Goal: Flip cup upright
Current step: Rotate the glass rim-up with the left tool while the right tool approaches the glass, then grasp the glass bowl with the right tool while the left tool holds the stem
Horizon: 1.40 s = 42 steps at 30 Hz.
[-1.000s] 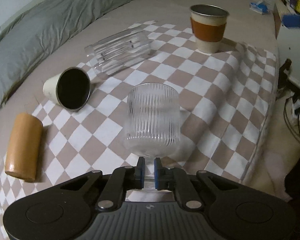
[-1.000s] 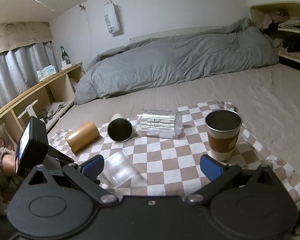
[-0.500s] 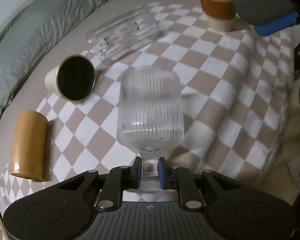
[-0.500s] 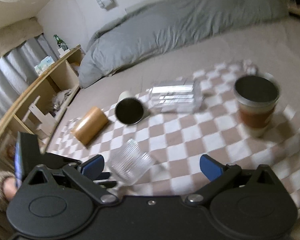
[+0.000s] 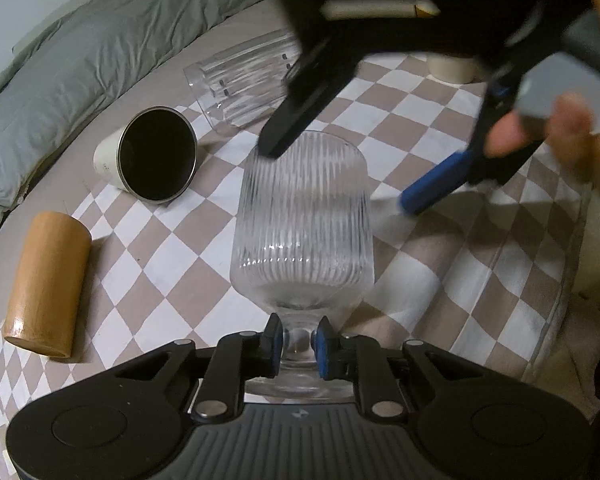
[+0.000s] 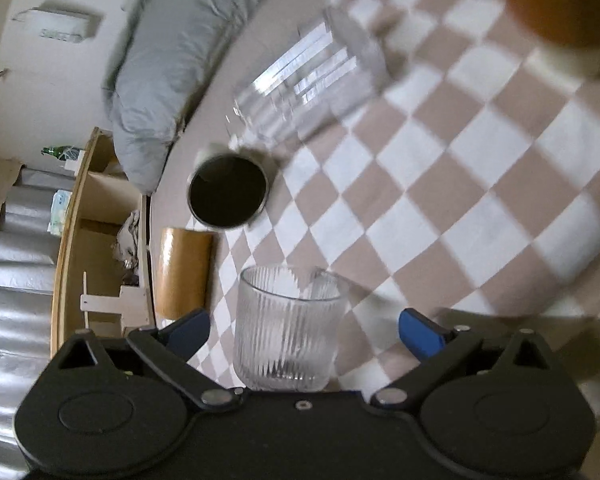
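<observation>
My left claw (image 5: 296,346) is pinched on the narrow stem of the ribbed glass (image 5: 302,224), its bowl pointing away from the camera along the fingers, above the checkered cloth (image 5: 440,280) on the bed. My right claw (image 6: 302,330) is spread wide with the glass between its fingers; I cannot tell if they touch it. In the right wrist view the open rim faces away from me. Only the left view shows the right claw's hand (image 5: 572,144). Nearby lie a wooden cup (image 5: 44,284), a metal cup (image 5: 152,158) and a clear tumbler (image 5: 244,78).
</observation>
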Each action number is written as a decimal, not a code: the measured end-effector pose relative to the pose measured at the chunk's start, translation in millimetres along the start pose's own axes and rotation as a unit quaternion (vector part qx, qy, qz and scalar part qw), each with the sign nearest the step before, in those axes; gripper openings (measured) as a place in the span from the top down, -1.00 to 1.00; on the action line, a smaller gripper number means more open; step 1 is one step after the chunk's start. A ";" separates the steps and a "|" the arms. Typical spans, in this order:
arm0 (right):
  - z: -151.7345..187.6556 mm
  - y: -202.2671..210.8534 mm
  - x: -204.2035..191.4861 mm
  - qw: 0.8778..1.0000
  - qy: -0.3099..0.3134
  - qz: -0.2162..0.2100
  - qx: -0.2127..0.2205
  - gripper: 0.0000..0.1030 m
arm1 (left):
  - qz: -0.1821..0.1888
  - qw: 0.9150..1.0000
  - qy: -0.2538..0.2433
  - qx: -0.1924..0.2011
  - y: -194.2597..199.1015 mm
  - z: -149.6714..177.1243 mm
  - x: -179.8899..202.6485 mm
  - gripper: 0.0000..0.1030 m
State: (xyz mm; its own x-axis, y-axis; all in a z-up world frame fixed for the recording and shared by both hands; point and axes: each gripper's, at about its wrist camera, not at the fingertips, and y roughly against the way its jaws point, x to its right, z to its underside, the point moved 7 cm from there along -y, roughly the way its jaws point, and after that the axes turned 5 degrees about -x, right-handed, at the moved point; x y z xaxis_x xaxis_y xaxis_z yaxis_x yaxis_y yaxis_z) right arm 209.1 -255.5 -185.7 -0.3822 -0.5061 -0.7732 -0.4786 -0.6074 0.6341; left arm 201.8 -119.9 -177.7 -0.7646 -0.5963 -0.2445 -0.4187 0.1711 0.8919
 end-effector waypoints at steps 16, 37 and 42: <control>-7.3 -7.3 -31.9 0.995 0.096 -0.004 0.032 -0.43 | 0.041 0.993 0.046 0.103 7.9 -10.6 1.5 0.66; -24.3 107.8 -42.4 0.853 0.395 0.228 0.252 -0.42 | 0.186 0.940 0.085 0.274 -29.4 -124.2 80.7 0.65; -33.1 101.2 -38.8 0.845 0.393 0.257 0.256 -0.43 | 0.199 0.935 0.091 0.280 -40.1 -124.3 81.8 0.64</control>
State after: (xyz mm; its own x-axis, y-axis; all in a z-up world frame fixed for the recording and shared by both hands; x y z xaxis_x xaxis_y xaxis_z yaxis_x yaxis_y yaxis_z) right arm 201.6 -317.5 -91.3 -0.0968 -0.9950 -0.0238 -0.7657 0.0592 0.6405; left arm 216.9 -273.0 -186.2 -0.8399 -0.5124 0.1787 -0.3479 0.7612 0.5473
